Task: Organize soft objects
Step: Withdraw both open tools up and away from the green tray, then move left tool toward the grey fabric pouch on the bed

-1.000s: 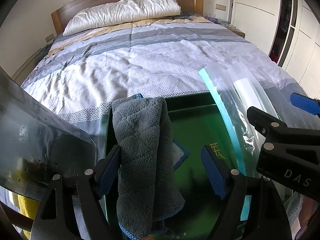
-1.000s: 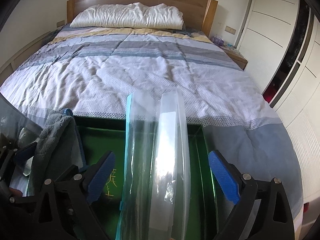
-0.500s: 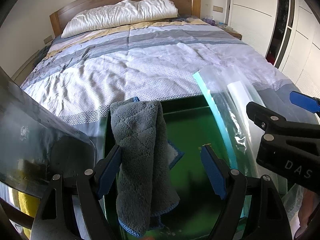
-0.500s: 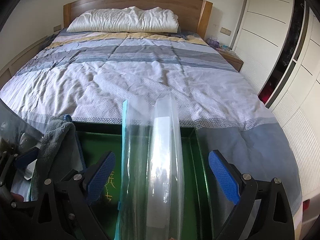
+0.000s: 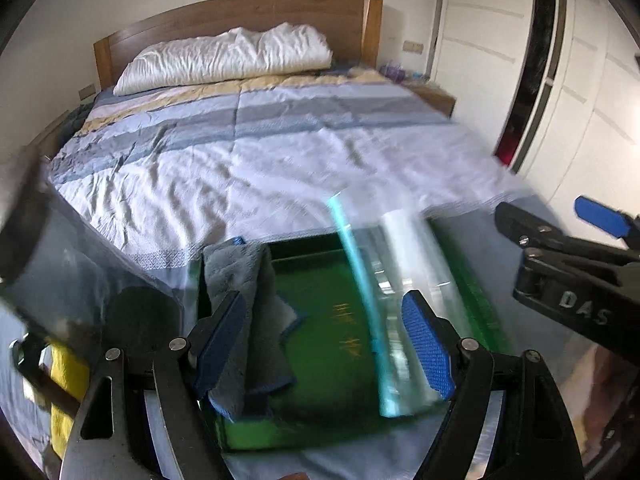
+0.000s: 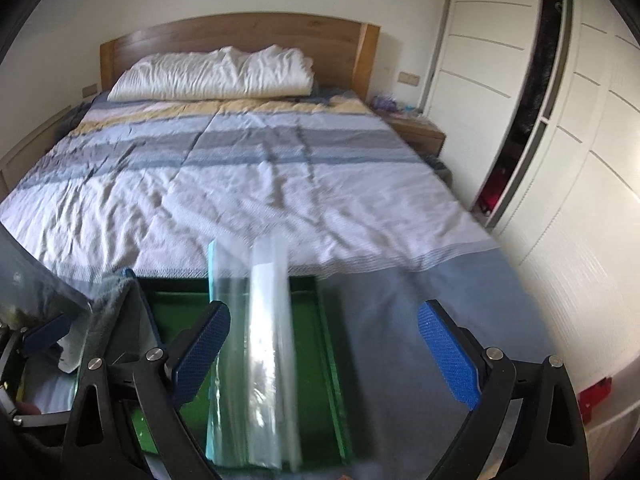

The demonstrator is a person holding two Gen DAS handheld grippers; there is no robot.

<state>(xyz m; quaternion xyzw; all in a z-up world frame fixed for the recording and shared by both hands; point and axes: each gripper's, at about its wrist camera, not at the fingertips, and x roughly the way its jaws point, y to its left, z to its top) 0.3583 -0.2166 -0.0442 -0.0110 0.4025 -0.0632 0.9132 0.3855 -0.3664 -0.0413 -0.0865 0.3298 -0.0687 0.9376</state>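
Note:
A folded grey towel (image 5: 244, 320) with blue trim lies on the left side of a green tray (image 5: 324, 344) at the foot of the bed. A clear plastic zip bag (image 5: 384, 312) with a teal edge lies along the tray's right side; it also shows in the right wrist view (image 6: 260, 360). My left gripper (image 5: 324, 344) is open above the tray, its left finger beside the towel. My right gripper (image 6: 324, 356) is open and empty, with the bag by its left finger. The towel's edge shows at the left of the right wrist view (image 6: 108, 312).
The bed (image 5: 260, 152) with a striped quilt stretches ahead, with a white pillow (image 5: 224, 56) at the wooden headboard. White wardrobe doors (image 6: 540, 120) stand on the right. A clear plastic sheet (image 5: 60, 264) and something yellow (image 5: 68, 376) sit at the left.
Both grippers have pulled back and risen, so the tray, towel and bag look smaller and farther away. The current frames are motion-blurred. Both jaws stay open.

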